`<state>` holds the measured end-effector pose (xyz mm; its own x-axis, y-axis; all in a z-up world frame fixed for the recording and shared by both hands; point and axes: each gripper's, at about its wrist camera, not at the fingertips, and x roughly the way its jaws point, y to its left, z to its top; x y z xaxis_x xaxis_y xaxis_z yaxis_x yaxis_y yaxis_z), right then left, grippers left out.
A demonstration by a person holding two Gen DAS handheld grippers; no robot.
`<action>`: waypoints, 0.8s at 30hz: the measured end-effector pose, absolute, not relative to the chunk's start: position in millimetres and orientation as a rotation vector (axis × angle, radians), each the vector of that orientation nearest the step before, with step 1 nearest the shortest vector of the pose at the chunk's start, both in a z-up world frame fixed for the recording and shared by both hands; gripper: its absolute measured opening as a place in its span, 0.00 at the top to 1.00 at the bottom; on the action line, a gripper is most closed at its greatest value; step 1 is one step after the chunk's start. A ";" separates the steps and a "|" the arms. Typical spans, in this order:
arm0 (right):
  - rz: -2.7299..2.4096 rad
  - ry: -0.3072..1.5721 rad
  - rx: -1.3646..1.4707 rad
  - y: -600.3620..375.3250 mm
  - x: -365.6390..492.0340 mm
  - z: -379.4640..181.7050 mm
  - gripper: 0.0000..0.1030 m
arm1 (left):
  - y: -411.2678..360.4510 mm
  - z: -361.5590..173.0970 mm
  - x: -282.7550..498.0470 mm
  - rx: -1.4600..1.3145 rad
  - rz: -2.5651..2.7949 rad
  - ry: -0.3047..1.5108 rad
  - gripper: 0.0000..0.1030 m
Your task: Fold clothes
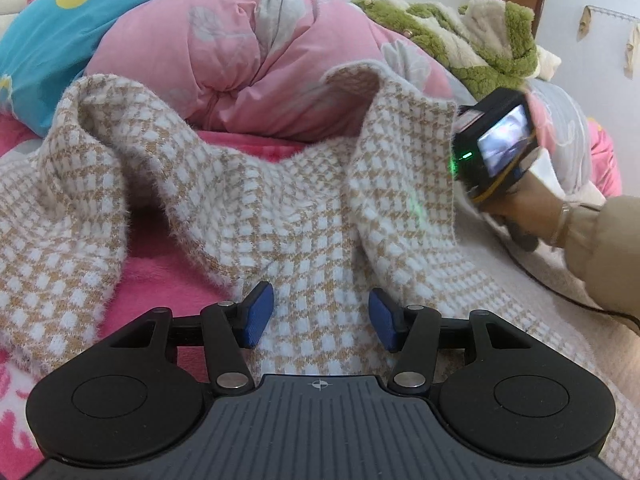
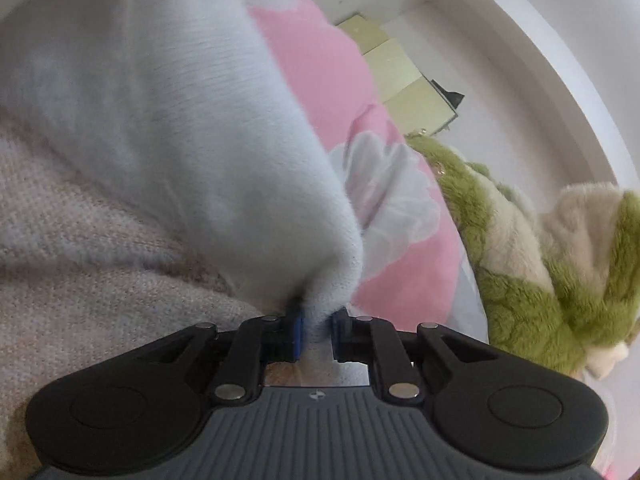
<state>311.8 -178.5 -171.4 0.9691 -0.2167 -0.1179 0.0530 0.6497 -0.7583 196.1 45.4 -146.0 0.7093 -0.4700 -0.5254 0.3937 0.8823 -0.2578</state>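
Counted: one beige-and-white houndstooth knit sweater (image 1: 280,200), two black two-finger grippers with blue pads, one pink floral quilt (image 1: 240,60), one blue cushion with a yellow dot (image 1: 52,28), one green-and-cream fleece blanket (image 1: 460,36), one hot-pink plush bed cover (image 1: 160,272).

Sweater spread rumpled on bed cover, filling centre of left wrist view; two sleeve folds raised, at 10 o'clock and 1 o'clock. Quilt heaped behind at 12 o'clock, cushion at 11 o'clock, fleece blanket at 1 o'clock.

Left gripper (image 1: 320,320): fingers about half apart, straddling sweater body at 6 o'clock, pads not pressing on it; nothing gripped.

Right gripper (image 2: 317,332): fingers narrow, pinched on a bunched edge of the sweater, fabric rising from pads toward 11 o'clock.

Left wrist view only: right gripper's rear with small lit screen and green lamp at 3 o'clock, held by a hand (image 1: 520,208) in a tan sleeve with wrist bangle; dark cable trailing toward 4 o'clock.

Right wrist view only: pinch itself, sweater's pale plain reverse side, cream cupboard fronts (image 2: 400,68) at 1 o'clock. View blurred.
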 end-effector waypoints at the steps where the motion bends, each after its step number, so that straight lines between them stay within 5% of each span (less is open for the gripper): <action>1: -0.143 0.219 -0.834 -180.7 308.3 -164.6 0.74 | 45.6 -145.2 195.7 -0.131 -0.481 0.619 0.49; 3: -0.123 0.246 -0.781 -190.8 300.9 -146.5 0.35 | 45.1 -144.5 196.3 -0.132 -0.481 0.620 0.49; 5: -0.102 0.275 -0.723 -201.9 293.2 -127.7 0.25 | 45.3 -144.6 197.8 -0.135 -0.482 0.622 0.49; 14: 0.134 0.400 -0.192 -234.3 248.9 -52.3 0.25 | 45.9 -144.2 199.2 -0.148 -0.480 0.628 0.49; 20: 0.382 0.499 -0.159 -179.2 245.2 -67.0 0.25 | 47.3 -144.1 199.9 -0.155 -0.482 0.630 0.49; 22: 0.375 0.540 -0.218 -162.9 250.3 -79.4 0.36 | 47.3 -144.4 200.1 -0.157 -0.483 0.629 0.49; 24: 0.372 0.600 -0.215 -159.2 261.2 -91.0 0.83 | 47.9 -144.4 200.3 -0.162 -0.484 0.629 0.49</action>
<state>261.2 -159.2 -91.0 0.7620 0.2773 -0.5853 -0.4008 0.9118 -0.0899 200.3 47.9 -144.4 0.7019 -0.4808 -0.5255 0.3846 0.8768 -0.2885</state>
